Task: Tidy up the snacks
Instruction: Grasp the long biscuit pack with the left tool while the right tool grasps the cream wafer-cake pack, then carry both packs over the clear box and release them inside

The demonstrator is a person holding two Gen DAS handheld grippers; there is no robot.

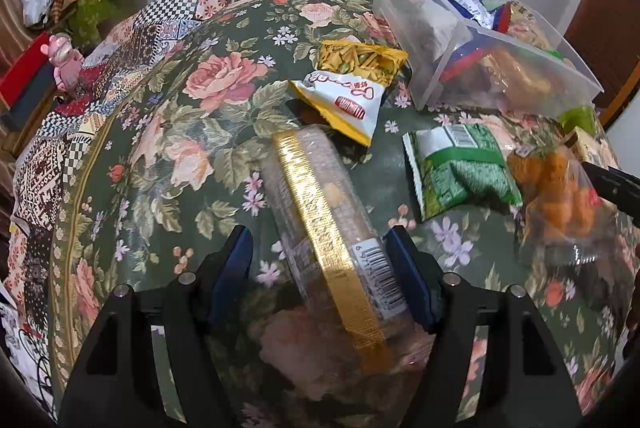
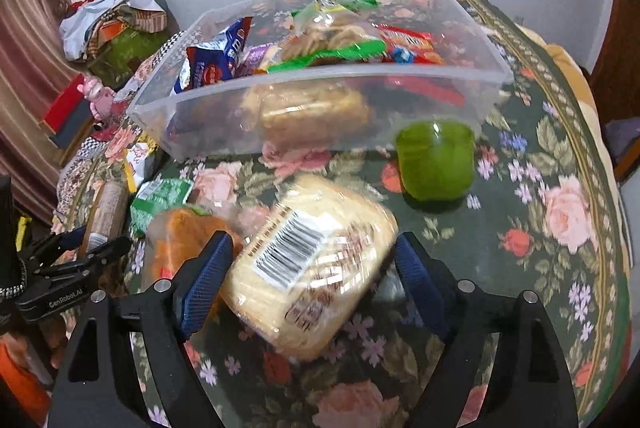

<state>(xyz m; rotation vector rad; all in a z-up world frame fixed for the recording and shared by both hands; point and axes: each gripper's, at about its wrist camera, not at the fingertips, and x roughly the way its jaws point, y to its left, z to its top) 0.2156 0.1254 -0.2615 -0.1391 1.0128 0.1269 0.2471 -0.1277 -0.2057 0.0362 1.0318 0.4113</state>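
Observation:
A long clear biscuit pack with a gold strip [image 1: 324,224] lies on the floral table between the fingers of my open left gripper [image 1: 320,248]. The right finger [image 1: 404,260] touches its barcode end; the left finger stands apart. In the right wrist view, a wrapped cake with a barcode [image 2: 308,268] lies between the fingers of my open right gripper [image 2: 312,260]. A clear plastic bin [image 2: 320,84] holding several snack packs stands beyond it; it also shows in the left wrist view [image 1: 500,68]. The left gripper [image 2: 80,252] shows at the left edge.
A yellow-white snack bag [image 1: 352,92], a green packet [image 1: 460,168] and an orange snack bag [image 1: 560,196] lie loose on the table. A green cup [image 2: 436,164] stands beside the bin. Clutter and a pink figure [image 1: 66,62] sit beyond the table's left edge.

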